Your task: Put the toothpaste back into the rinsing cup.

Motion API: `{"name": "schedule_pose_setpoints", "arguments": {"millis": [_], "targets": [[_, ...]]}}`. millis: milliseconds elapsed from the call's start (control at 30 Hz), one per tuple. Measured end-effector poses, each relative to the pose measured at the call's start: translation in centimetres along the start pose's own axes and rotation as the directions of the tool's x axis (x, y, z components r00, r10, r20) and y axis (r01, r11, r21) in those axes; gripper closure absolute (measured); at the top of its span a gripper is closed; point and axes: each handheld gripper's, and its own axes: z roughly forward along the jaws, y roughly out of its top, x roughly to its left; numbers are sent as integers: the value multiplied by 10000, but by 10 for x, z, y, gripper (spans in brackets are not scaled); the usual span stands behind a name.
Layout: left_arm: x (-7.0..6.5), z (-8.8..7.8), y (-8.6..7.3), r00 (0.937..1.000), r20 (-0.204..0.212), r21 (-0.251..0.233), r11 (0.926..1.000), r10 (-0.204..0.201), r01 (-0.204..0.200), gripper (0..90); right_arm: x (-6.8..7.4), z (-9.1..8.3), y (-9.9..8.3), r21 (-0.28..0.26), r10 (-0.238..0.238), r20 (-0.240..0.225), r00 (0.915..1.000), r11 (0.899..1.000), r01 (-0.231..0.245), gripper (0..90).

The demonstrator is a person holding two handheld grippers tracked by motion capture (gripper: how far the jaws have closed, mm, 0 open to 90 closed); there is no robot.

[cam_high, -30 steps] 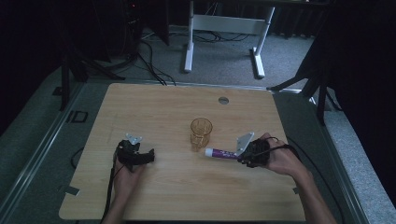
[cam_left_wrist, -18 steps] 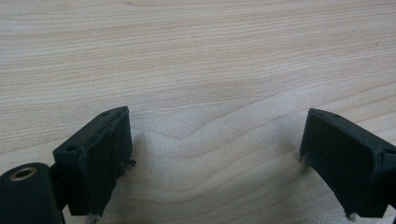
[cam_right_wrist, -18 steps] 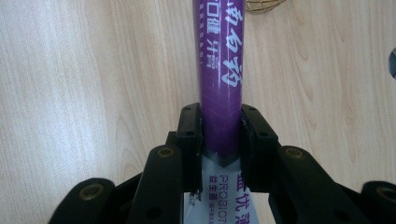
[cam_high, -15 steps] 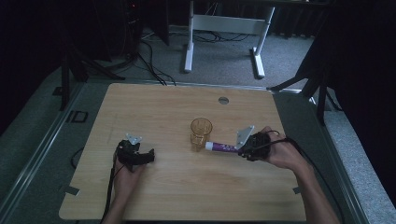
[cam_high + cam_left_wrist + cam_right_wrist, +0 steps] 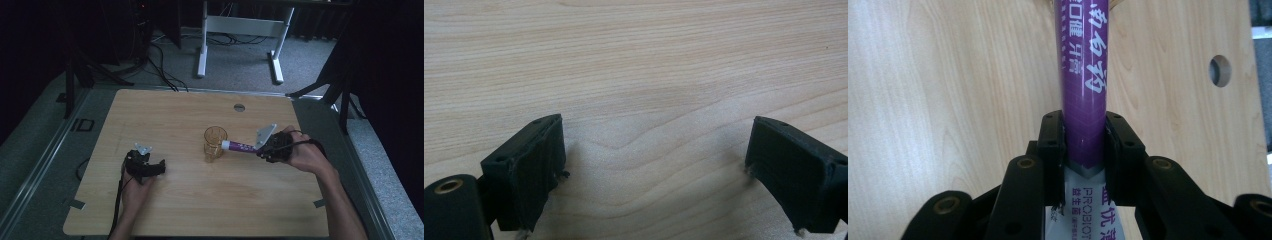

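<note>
Reads "PROBIOT" in dark letters on white end of purple toothpaste tube (image 5: 1083,110); white Chinese characters along purple barrel.

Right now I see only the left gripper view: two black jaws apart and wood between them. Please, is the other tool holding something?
Observer: Yes. The right tool is shut on a purple toothpaste tube, near its flat tail end.
Operator: Where does this tube point?
Observer: In the high view its white cap end points at an amber glass cup standing near the table's middle.
Operator: Is the tube already inside the cup?
Observer: No. The cap is beside the cup's rim, outside it; I cannot tell if they touch.
Operator: And where is my left tool on the table?
Observer: The left tool is low over the table, to the left of the cup and well apart from it.
</note>
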Motion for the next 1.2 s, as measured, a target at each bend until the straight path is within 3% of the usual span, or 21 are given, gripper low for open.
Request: {"name": "schedule_pose_setpoints", "arguments": {"millis": [1200], "targets": [[0, 0, 0, 10000, -9, 7, 10000, 18, -18, 94, -26, -17, 17, -29, 24, 605, 9982, 10000, -22, 731]]}}
